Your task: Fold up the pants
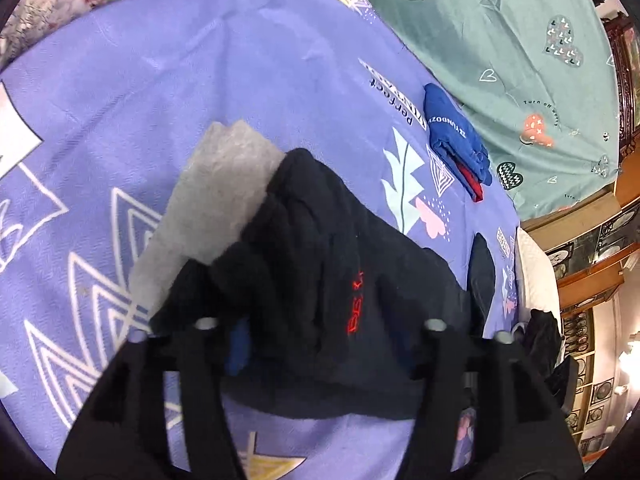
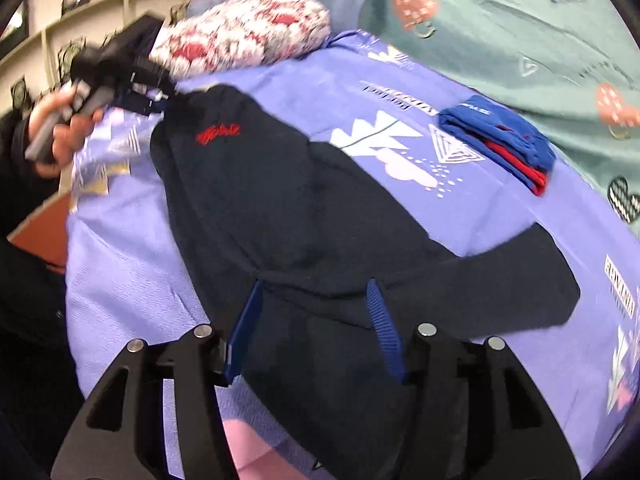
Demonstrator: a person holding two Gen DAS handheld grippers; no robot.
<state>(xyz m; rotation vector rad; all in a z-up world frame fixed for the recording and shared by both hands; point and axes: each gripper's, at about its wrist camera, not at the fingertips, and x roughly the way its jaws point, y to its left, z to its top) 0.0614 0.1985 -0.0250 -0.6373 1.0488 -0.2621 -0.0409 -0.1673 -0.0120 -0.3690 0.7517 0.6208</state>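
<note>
Black pants (image 2: 280, 200) with red embroidery (image 2: 218, 134) lie spread on the purple bed sheet (image 2: 132, 248). One leg (image 2: 540, 276) sticks out to the right. My right gripper (image 2: 316, 284) is open, and the pants' near edge lies between its blue fingers (image 2: 386, 328), which do not press on it. In the left wrist view the pants (image 1: 320, 248) bunch up over my left gripper (image 1: 320, 344). It is open, with one blue pad (image 1: 238, 344) showing and the other hidden by cloth. A hand holds that left gripper (image 2: 160, 98) at the pants' far corner. Grey fleecy cloth (image 1: 224, 184) shows beside the black fabric.
A folded blue and red garment (image 2: 500, 140) lies on the sheet further back, also in the left wrist view as the blue garment (image 1: 456, 140). A green quilt (image 2: 500, 20) covers the far right. A red floral blanket (image 2: 248, 28) is bundled at the back. The bed edge (image 1: 532, 264) runs along the right.
</note>
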